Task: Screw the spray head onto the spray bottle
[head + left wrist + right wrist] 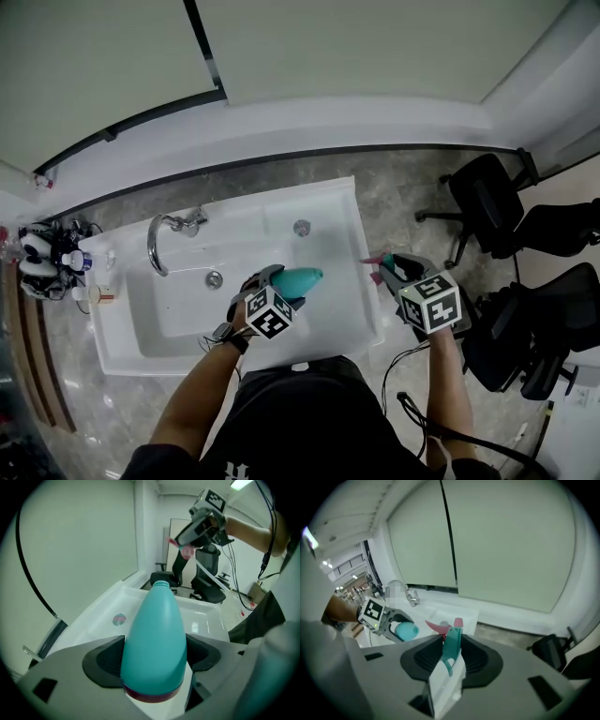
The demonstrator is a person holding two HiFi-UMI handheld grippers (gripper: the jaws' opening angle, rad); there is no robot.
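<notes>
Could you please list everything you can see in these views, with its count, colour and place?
sink: one, white, in front of the person
faucet: one, chrome, at the sink's left end
drain: one, metal, in the basin
bottle: one, teal, neck open, over the sink
spray head: one, teal with pink trigger, right of the sink, apart from the bottle
chairs: at least two, black, on the floor at right
toiletries: several, mixed colours, left of the sink
left gripper: one, grey, shut on the bottle
right gripper: one, grey, shut on the spray head
</notes>
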